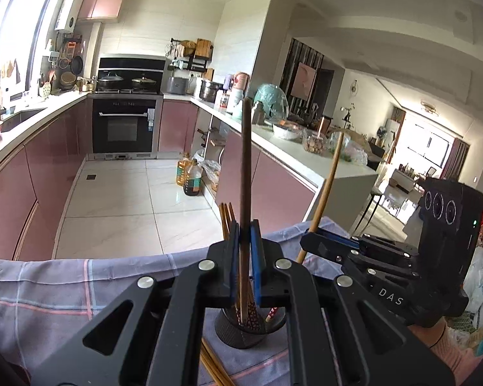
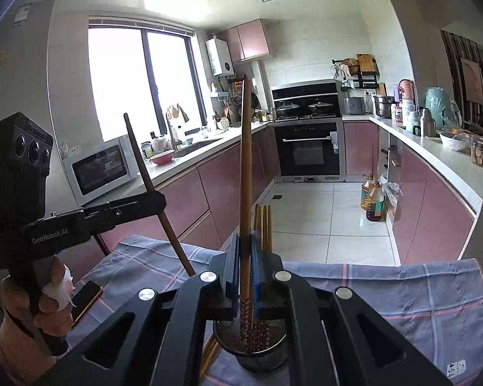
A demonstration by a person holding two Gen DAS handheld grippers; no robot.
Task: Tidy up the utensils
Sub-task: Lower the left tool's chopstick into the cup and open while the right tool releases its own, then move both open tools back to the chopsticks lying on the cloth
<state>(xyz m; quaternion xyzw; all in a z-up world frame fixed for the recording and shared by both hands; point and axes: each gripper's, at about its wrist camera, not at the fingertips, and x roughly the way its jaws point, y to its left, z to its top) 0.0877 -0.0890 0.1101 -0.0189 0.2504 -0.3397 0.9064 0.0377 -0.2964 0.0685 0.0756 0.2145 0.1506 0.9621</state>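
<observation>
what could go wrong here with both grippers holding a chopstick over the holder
1. Both the left gripper and the right gripper pinch a single chopstick; the dark chopstick and the light chopstick could pivot or slip.
2. The mesh holder is small and both grippers crowd it, so they might collide or tip it.
3. Loose chopsticks beside the holder could get knocked along the cloth.

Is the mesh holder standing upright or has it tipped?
Upright. The mesh holder stands on the checked cloth with its round mouth facing up, and patterned chopstick ends stand inside it.
</observation>
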